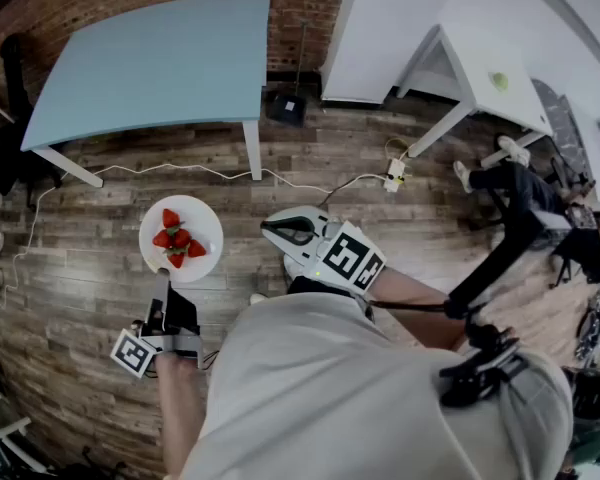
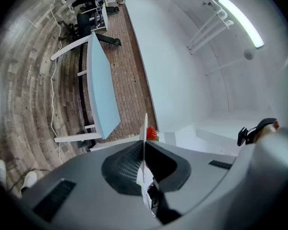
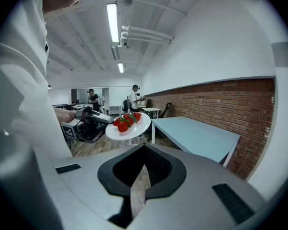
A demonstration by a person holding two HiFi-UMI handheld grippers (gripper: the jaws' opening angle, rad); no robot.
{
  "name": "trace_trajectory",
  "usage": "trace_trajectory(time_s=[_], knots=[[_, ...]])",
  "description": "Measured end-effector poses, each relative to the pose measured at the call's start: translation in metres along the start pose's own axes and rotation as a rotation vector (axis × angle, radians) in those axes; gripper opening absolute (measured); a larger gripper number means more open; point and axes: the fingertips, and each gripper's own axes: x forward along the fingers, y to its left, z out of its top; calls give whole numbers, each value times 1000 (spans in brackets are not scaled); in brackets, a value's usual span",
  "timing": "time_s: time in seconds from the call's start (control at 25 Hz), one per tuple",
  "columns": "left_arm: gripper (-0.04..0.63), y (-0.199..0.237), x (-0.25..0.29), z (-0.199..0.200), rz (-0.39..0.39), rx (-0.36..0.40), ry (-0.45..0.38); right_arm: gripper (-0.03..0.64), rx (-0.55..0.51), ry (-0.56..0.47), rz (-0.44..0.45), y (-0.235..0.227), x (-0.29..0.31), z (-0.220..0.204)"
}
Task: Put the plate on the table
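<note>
A white plate [image 1: 202, 236] with several strawberries [image 1: 176, 239] is held in the air above the wooden floor, short of the light blue table [image 1: 150, 63]. My left gripper [image 1: 167, 290] is shut on the plate's near rim. In the left gripper view the plate [image 2: 144, 143] stands edge-on between the jaws of the left gripper [image 2: 144, 152], with a strawberry [image 2: 151, 132] just beyond. My right gripper [image 1: 273, 227] hangs to the right of the plate, apart from it, shut and holding nothing. The right gripper view shows the plate [image 3: 134, 130], the table [image 3: 197, 135] and the right gripper [image 3: 143, 170].
White tables [image 1: 480, 58] stand at the back right beside a brick wall [image 1: 300, 8]. A white cable [image 1: 180, 168] and a power strip [image 1: 393, 176] lie on the floor. A seated person's legs [image 1: 500, 183] reach in from the right. Two people [image 3: 133, 96] stand far off.
</note>
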Motion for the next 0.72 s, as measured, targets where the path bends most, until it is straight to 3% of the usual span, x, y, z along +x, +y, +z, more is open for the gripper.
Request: trace_trajectory(time_s=[0.48, 0.72], knots=[[9, 9, -11, 4, 9, -4, -15, 30, 16, 22, 21, 4, 18, -7], [8, 7, -18, 6, -27, 23, -19, 49, 0, 20, 47, 14, 27, -10]])
